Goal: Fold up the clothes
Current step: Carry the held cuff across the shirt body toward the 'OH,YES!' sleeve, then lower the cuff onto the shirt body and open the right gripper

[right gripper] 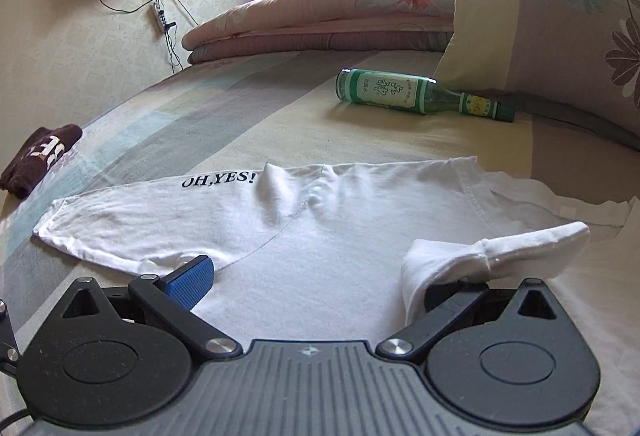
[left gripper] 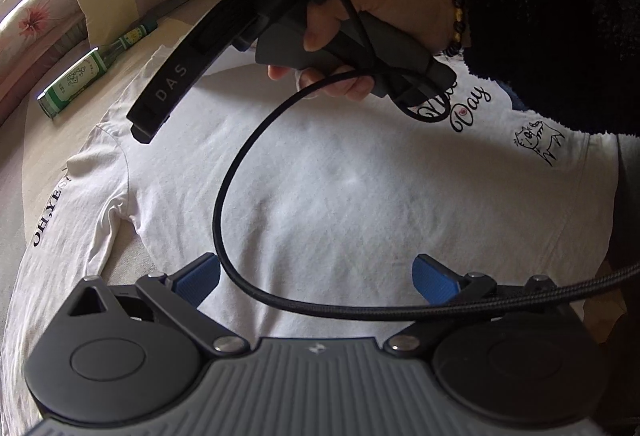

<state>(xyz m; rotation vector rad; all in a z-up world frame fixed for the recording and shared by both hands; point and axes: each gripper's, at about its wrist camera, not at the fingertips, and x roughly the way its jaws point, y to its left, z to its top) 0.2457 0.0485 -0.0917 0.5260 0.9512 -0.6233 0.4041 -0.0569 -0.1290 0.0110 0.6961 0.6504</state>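
Shirt (right gripper: 320, 236), white and long-sleeved, lies flat on the bed (right gripper: 248, 124), its "OH, YES!" sleeve (right gripper: 160, 212) running toward 9 o'clock in the right view. Right hand-held gripper (right gripper: 320, 276) stands wide open, with cloth draped over its 3 o'clock finger. Left hand-held gripper (left gripper: 316, 278) hovers wide open and empty above the shirt body; the right is judged nearer the loose sleeve.

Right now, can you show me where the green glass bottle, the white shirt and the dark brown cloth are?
Green glass bottle (right gripper: 384, 92): right wrist view, on its pale label.
White long-sleeved shirt (left gripper: 360, 196): left wrist view, on the plain middle of its body.
Dark brown folded cloth (right gripper: 38, 156): right wrist view, near its white lettering.
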